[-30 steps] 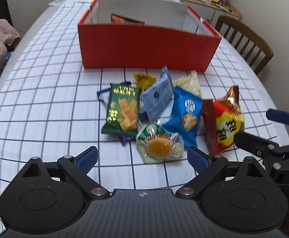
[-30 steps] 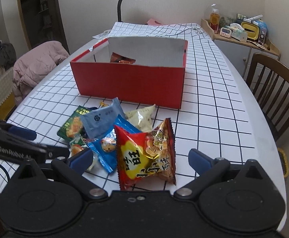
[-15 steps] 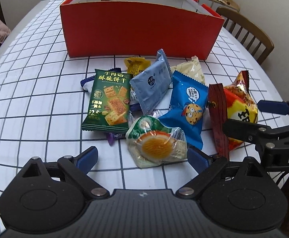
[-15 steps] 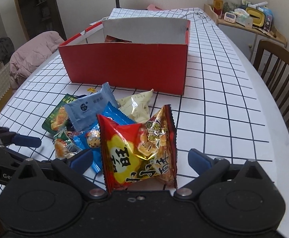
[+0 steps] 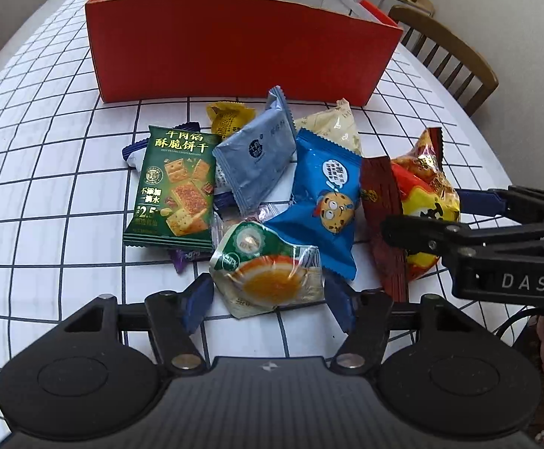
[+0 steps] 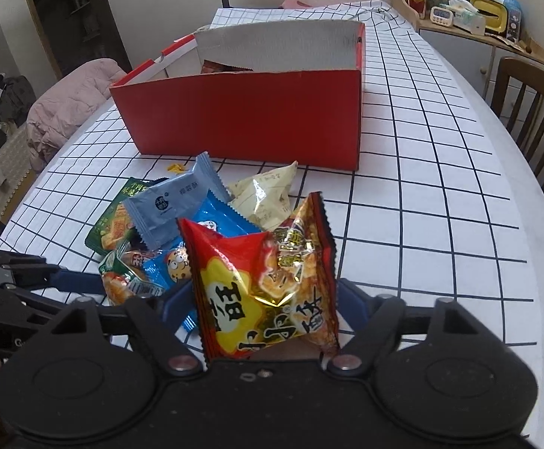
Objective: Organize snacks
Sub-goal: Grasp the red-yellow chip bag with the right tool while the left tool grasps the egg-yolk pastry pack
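1. The left tool (image 5: 268, 299) brackets a clear orange-print packet (image 5: 270, 275) at the pile's near edge, its fingers closing in; contact cannot be told.
2. The right tool (image 6: 264, 310) brackets a red-and-yellow bag (image 6: 264, 284) likewise, probably for lifting.
3. The red box (image 6: 249, 112) waits mid-table behind the pile, likely the snacks' destination.

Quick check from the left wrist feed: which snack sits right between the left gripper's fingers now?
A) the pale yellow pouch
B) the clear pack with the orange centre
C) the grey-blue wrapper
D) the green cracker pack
B: the clear pack with the orange centre lies between the open fingers of the left gripper, with the other snacks farther off toward the red box.
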Tool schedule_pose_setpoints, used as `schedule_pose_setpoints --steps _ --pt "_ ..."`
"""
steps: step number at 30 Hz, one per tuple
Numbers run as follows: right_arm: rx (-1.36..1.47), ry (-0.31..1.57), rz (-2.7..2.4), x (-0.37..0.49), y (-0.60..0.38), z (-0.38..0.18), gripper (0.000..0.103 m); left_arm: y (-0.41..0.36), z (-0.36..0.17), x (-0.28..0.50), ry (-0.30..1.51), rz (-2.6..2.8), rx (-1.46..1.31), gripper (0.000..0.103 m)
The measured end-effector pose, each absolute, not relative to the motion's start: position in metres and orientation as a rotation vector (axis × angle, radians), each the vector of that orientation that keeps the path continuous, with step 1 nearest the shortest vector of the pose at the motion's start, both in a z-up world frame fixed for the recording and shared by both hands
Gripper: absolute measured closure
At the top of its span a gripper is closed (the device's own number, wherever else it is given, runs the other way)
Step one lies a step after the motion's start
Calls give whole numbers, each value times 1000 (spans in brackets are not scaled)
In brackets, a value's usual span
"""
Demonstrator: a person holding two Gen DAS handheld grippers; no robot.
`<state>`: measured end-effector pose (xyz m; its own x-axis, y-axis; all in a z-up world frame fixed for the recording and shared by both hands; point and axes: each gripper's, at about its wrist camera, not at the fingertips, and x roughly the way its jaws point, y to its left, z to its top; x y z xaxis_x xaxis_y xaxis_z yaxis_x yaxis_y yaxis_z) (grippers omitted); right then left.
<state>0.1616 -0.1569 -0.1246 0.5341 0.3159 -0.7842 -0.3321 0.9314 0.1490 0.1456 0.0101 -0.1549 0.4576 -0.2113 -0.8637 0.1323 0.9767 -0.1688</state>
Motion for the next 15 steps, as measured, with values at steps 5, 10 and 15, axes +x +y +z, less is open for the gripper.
schedule_pose_setpoints --steps 5,10,15 --pt "-24 926 381 157 -157 -123 36 10 -153 145 1086 -213 -103 42" --pt "-4 917 375 150 -158 -118 40 11 -151 143 1088 -202 -113 45" --pt "18 901 377 143 -160 -109 40 14 -146 137 1087 -198 -135 54"
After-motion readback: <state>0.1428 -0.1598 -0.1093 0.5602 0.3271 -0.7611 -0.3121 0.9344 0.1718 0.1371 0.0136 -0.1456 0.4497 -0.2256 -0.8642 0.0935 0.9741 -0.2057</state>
